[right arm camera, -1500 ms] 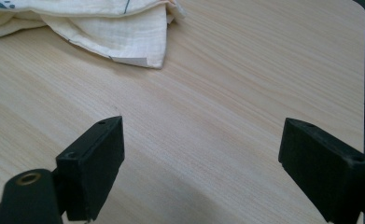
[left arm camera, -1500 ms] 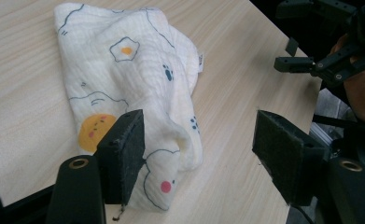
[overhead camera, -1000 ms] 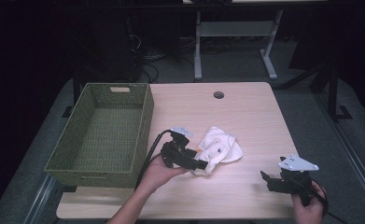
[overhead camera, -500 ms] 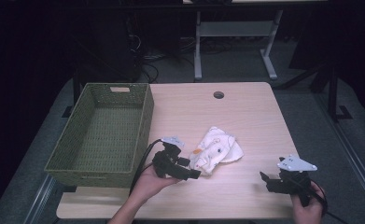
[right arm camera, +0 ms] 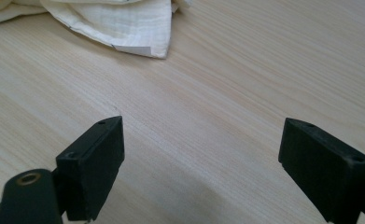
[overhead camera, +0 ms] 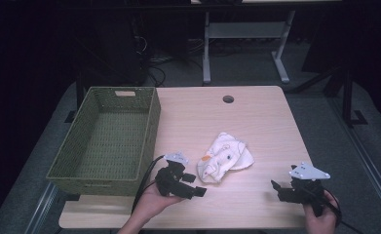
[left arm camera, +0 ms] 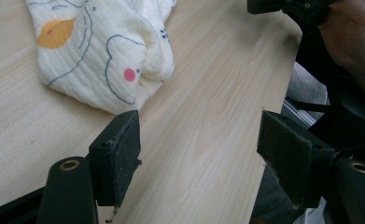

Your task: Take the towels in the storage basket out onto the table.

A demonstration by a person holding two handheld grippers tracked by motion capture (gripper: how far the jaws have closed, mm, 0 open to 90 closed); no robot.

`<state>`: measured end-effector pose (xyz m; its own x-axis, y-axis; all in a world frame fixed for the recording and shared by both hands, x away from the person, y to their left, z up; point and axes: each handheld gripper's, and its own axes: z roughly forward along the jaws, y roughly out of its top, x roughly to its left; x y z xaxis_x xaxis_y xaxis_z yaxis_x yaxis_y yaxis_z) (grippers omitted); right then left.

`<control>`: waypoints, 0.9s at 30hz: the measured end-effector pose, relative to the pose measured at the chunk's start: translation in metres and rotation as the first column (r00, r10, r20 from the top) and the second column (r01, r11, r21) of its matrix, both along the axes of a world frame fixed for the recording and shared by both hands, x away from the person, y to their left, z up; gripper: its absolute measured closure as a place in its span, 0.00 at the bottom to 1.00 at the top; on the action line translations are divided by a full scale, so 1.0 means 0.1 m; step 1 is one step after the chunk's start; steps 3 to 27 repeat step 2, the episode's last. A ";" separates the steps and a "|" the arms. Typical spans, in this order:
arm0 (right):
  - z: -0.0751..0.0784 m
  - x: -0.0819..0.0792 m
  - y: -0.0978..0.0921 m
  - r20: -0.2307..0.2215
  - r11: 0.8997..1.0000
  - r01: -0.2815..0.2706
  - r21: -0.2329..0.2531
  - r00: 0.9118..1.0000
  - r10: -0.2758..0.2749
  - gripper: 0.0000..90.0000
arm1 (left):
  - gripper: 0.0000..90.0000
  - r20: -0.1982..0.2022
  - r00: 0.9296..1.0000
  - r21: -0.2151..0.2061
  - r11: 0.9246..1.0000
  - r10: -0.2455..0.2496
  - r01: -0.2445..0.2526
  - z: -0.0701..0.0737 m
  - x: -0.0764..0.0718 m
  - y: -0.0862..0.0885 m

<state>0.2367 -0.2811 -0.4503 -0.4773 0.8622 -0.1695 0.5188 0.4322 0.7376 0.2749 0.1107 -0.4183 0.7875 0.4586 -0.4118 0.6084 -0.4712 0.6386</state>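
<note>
A crumpled cream cloth (overhead camera: 225, 159) printed with orange and blue cartoon shapes lies in the middle of the light wooden table (overhead camera: 256, 122). My left gripper (overhead camera: 198, 184) sits just left of and nearer than the cloth, open, jaws pointing right with nothing between them. In the left gripper view the cloth (left arm camera: 105, 51) lies ahead at upper left, just beyond the left jaw of my left gripper (left arm camera: 201, 154). My right gripper (overhead camera: 277, 190) rests open near the front right corner, apart from the cloth. The right gripper view has the cloth's edge (right arm camera: 119, 23) well ahead of my right gripper (right arm camera: 203, 163).
A green woven basket (overhead camera: 151, 126) stands empty along the table's left side, close to my left hand. A round cable hole (overhead camera: 228, 99) sits near the far edge. Table legs and cables (overhead camera: 205, 44) lie on the floor beyond.
My left gripper has pulled back from the cloth toward the front edge and now stands apart from it. The right gripper has stayed put.
</note>
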 end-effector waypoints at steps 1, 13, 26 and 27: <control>0.00 0.00 0.00 0.004 1.000 -0.006 0.001 1.000 0.006 0.15 | 0.33 0.002 1.000 0.005 1.000 -0.004 0.004 -0.01 -0.02 0.00; 0.00 0.00 0.00 0.009 1.000 -0.013 0.002 1.000 0.013 0.15 | 0.32 0.012 1.000 0.011 1.000 -0.004 0.004 -0.02 -0.03 0.01; 0.00 0.00 0.00 0.009 1.000 -0.013 0.002 1.000 0.013 0.15 | 0.32 0.012 1.000 0.011 1.000 -0.004 0.004 -0.02 -0.03 0.01; 0.00 0.00 0.00 0.009 1.000 -0.013 0.002 1.000 0.013 0.15 | 0.32 0.012 1.000 0.011 1.000 -0.004 0.004 -0.02 -0.03 0.01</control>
